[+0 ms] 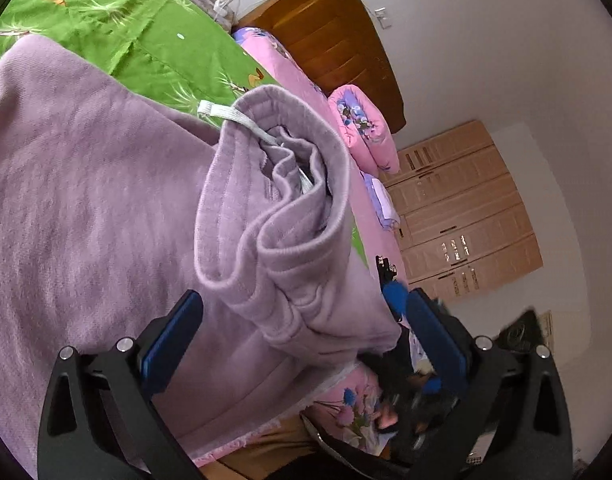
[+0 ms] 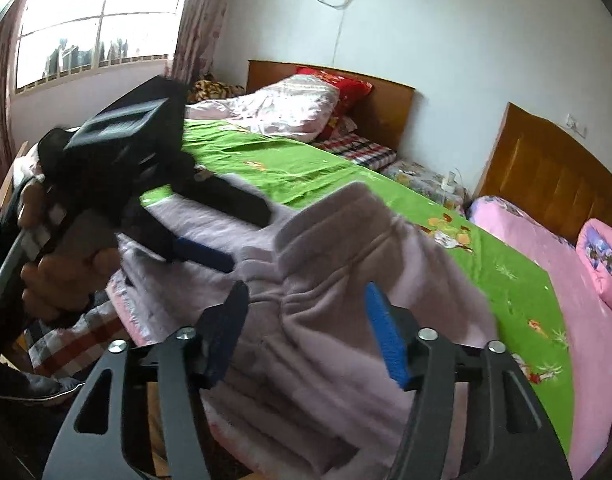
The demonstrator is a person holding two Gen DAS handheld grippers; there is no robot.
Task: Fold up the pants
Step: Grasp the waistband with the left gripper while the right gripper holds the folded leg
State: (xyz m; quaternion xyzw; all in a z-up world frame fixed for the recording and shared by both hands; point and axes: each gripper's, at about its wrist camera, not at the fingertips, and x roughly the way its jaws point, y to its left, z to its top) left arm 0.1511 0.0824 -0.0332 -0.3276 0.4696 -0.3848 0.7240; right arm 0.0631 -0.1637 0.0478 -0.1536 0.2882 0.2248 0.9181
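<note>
Between the spread jaws of the right gripper (image 2: 306, 332) a bunched fold of the lilac pants (image 2: 330, 320) is seen, the blue pads standing clear of the cloth, so it is judged released rather than held. The left gripper (image 1: 302, 320) is likewise opened wide around the doubled waistband (image 1: 274, 200), with no pad seen pressing, probably so the stacked layers can settle. Beyond the jaws the pants are spread over the green sheet (image 2: 306, 168); no containers are visible.
</note>
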